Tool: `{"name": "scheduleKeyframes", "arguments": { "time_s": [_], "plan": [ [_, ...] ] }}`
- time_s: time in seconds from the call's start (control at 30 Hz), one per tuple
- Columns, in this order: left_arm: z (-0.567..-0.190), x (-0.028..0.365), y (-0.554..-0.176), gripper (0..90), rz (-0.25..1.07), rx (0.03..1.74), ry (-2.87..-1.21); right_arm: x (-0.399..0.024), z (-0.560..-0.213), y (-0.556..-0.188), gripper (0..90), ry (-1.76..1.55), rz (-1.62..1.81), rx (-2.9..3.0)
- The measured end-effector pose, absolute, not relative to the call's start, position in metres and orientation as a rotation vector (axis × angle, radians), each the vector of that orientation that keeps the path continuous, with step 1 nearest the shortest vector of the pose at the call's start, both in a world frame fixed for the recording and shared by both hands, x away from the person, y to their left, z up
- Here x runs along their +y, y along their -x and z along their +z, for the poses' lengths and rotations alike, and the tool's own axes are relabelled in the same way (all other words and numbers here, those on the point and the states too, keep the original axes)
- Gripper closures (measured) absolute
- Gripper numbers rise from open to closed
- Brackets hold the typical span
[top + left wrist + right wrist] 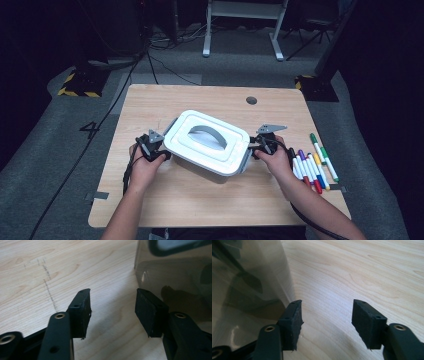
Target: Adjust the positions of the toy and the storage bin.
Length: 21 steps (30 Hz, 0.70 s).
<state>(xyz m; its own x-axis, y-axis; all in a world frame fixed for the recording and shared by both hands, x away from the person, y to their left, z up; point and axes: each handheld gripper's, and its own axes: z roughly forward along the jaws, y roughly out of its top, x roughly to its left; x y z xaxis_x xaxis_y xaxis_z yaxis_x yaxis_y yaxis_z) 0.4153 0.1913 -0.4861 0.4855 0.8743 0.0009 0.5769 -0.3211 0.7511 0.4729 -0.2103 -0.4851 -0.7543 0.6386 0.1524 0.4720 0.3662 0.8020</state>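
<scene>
Sitting at the table's (165, 200) centre, the lidded grey box (207, 142) has the left gripper (161, 150) just beside its nine o'clock end and the right gripper (256, 146) at three o'clock, both with jaws apart on nothing, markers (314, 165) farther right.

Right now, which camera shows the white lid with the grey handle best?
The high view: the whole lid and its handle show from above. The left gripper view catches just a dark strip near the top, perhaps its rim; the right gripper view gives the box's wall.
</scene>
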Motion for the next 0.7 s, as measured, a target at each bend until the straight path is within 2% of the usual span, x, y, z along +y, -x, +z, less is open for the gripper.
{"name": "scheduleKeyframes", "arguments": {
  "time_s": [0.3, 0.43, 0.53, 0.7],
  "plan": [
    [-0.485, 0.166, -0.393, 43.9, 0.471, 1.128, -2.08, -0.239, -0.483, -0.452, 40.9, -1.03, 1.31, 2.442],
    [-0.488, 0.151, -0.38, 42.9, 0.397, 1.153, -2.06, -0.255, -0.479, -0.435, 39.4, -1.001, 1.258, 2.438],
    [-0.489, 0.137, -0.37, 44.3, 0.411, 1.095, -2.108, -0.269, -0.479, -0.42, 40.6, -1.018, 1.243, 2.434],
    [-0.489, 0.116, -0.355, 42.4, 0.356, 1.034, -2.169, -0.291, -0.478, -0.399, 40.9, -1.028, 1.229, 2.432]
  ]
}}
